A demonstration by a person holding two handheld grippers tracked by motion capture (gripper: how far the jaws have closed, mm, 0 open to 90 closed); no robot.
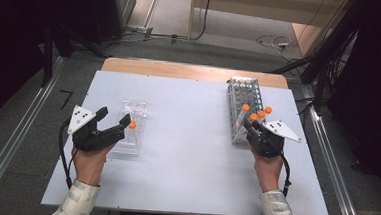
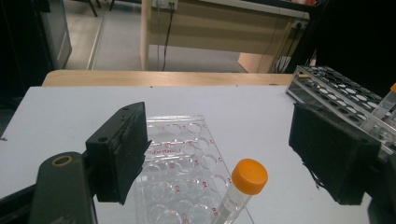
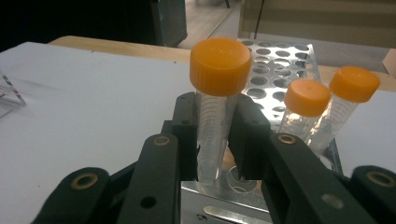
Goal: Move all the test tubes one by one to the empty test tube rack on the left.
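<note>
Tube (image 3: 212, 135) — clear ribbed plastic, smooth orange cap — is pinched by the right gripper (image 3: 213, 140); left gripper (image 2: 219, 158) is held spread beside a red-lettered clear tray (image 2: 180, 154).

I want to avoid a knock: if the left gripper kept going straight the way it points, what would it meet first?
Probably the orange-capped tube standing in the clear rack, right between the open jaws of the left gripper; depth is hard to judge.

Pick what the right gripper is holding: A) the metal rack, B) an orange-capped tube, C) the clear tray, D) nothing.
B: in the right gripper view, the right gripper has its fingers pressed on both sides of an orange-capped tube above the metal rack.
</note>
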